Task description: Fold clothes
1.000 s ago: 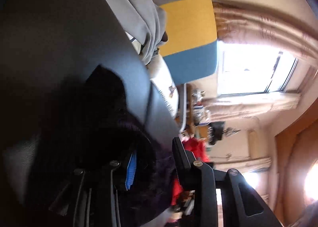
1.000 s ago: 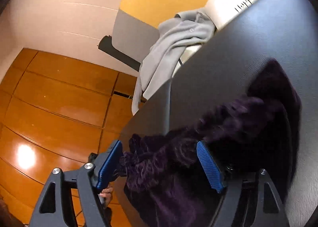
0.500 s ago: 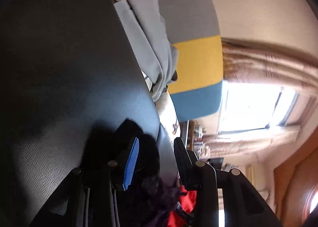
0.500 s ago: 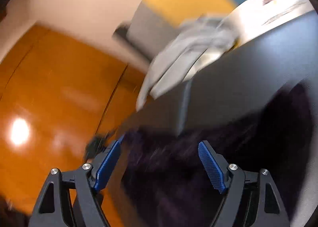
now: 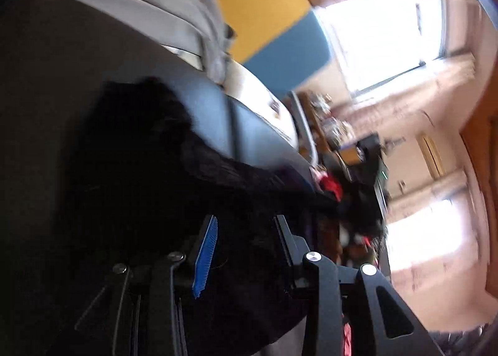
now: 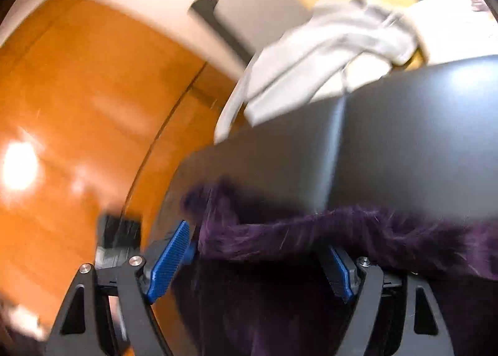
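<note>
Purple, fuzzy knitted cloth is spread on the dark grey padded surface. In the right wrist view its long axis is seen to run from 9 o'clock to 3 o'clock, straight across the right gripper, whose jaws are held wide apart. A fluffy edge of the cloth is draped between the blue pads; whether it is squeezed cannot be told. In the left wrist view the same cloth looks almost black and stretches toward 11 o'clock from the left gripper. Those jaws are about half open, with dark cloth between them; a firm hold cannot be told. The right gripper is judged better placed for the next fold. A pale grey garment is left at 1 o'clock.
</note>
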`<act>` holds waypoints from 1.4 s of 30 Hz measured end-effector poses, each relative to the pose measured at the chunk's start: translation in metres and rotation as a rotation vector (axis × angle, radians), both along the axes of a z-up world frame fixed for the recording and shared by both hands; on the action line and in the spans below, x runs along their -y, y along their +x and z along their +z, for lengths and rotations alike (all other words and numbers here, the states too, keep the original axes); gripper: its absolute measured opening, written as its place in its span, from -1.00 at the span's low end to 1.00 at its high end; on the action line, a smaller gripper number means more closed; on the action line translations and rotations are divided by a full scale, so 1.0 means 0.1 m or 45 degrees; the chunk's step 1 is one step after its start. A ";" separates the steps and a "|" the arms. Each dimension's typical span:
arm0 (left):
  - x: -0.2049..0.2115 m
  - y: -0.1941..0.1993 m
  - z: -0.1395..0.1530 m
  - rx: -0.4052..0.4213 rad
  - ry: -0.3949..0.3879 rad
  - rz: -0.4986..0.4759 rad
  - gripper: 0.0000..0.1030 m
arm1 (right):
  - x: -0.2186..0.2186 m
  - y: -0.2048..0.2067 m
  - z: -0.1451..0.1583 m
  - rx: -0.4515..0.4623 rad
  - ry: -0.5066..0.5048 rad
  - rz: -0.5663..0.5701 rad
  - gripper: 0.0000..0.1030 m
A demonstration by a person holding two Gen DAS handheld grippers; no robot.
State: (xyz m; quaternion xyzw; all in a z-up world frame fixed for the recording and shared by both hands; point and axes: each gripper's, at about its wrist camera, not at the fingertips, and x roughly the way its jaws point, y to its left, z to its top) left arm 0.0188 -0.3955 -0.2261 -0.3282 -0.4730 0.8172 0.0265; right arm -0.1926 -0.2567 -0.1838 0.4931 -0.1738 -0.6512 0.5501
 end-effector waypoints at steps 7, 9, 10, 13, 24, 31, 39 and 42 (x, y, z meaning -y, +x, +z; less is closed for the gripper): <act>0.19 -0.43 -0.01 -0.011 0.023 0.098 -0.25 | -0.35 -0.26 0.18 0.049 -0.126 -0.139 0.71; 0.36 -0.41 -0.05 -0.045 0.103 0.185 -0.24 | -0.50 -0.11 0.20 0.039 -0.115 -0.075 0.72; 0.44 -0.38 -0.07 -0.067 0.146 0.231 -0.23 | -0.57 -0.01 0.16 0.033 -0.096 -0.024 0.73; 0.67 -0.23 -0.07 -0.113 0.206 0.379 -0.21 | -0.68 0.23 0.02 -0.030 0.040 0.068 0.73; 0.58 0.76 -0.01 0.080 -0.242 0.486 0.04 | -1.58 0.20 0.01 -0.266 0.253 -0.355 0.65; 0.47 0.87 -0.06 0.164 -0.391 0.323 0.26 | -1.83 0.25 0.00 -0.339 0.331 -0.465 0.65; 0.27 0.20 -0.10 0.271 -0.535 0.144 0.20 | -1.89 0.18 0.19 -0.530 0.504 -0.532 0.37; 0.20 0.13 -0.10 0.321 -0.592 0.122 -0.55 | -1.94 0.08 0.16 -0.512 0.520 -0.542 0.20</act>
